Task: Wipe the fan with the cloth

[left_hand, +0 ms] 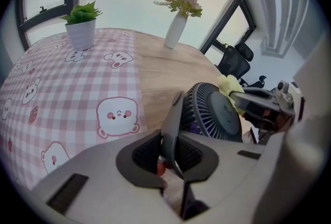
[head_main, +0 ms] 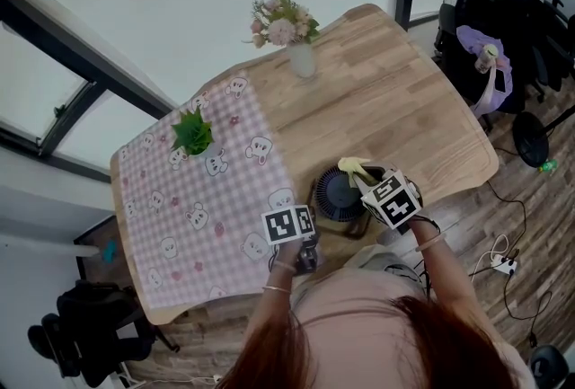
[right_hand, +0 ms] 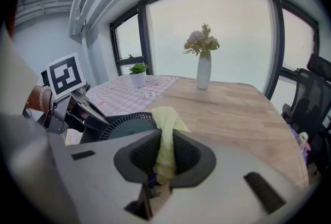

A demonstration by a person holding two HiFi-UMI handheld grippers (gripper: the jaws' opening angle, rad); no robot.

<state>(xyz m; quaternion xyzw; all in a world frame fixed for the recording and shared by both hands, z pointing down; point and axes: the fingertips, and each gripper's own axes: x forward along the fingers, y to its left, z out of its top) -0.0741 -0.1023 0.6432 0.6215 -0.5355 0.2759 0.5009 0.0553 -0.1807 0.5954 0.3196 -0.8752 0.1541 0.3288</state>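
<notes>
A wooden table [head_main: 404,118] stands by tall windows. The small dark fan [head_main: 340,195] sits at the table's near edge. The yellow cloth [right_hand: 165,135] lies on the fan's upper rim, pinched in the right hand-held gripper [right_hand: 165,158], whose jaws are closed on a bunched fold. On the fan's other side, the left hand-held gripper [left_hand: 170,153] is nearly closed, pads on the fan's thin grey stand arm [left_hand: 173,119]. A pink checked tablecloth [head_main: 198,198] lies just left of the fan and a vase of flowers [head_main: 301,55] well beyond it. A hard wipe could twist the thin arm out of that grip and tip the fan off the edge. The cloth's loose end could also snag in the grille.
</notes>
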